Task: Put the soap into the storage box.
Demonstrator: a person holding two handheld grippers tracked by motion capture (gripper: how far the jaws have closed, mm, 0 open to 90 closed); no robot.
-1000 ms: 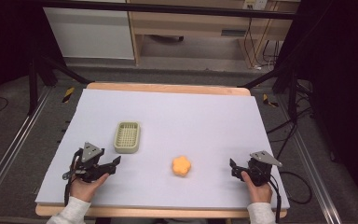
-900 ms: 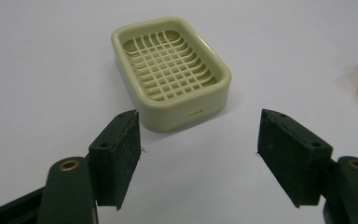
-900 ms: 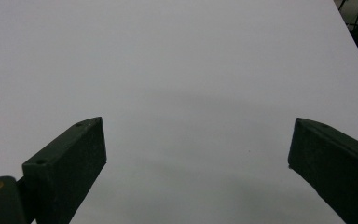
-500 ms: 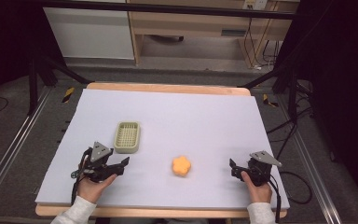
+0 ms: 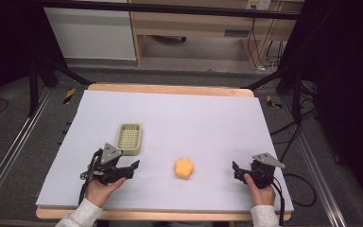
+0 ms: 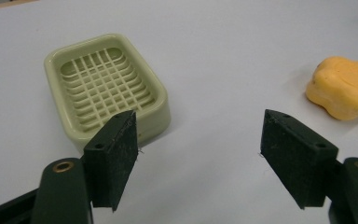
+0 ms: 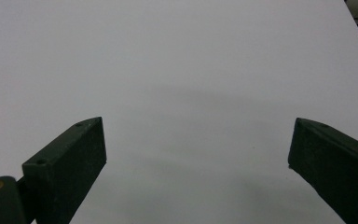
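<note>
White sheet (image 5: 208,118) covers the wooden table (image 5: 170,89) (both grippers (image 5: 134,166) (image 5: 236,170) gape, empty).

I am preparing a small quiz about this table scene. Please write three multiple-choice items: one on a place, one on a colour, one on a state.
1. Where does the soap dish lie relative to the orange soap?
A. to its left and farther from the person
B. to its right
C. under it

2. What colour is the soap dish?
A. blue
B. pale green
C. red

3. How are the left tongs?
A. shut on the soap
B. shut on the dish
C. open and holding nothing

Answers: 1 A, the high view shows the dish up and left of the soap. 2 B, the left gripper view shows it pale green. 3 C, their jaws stand wide apart over bare table.
</note>
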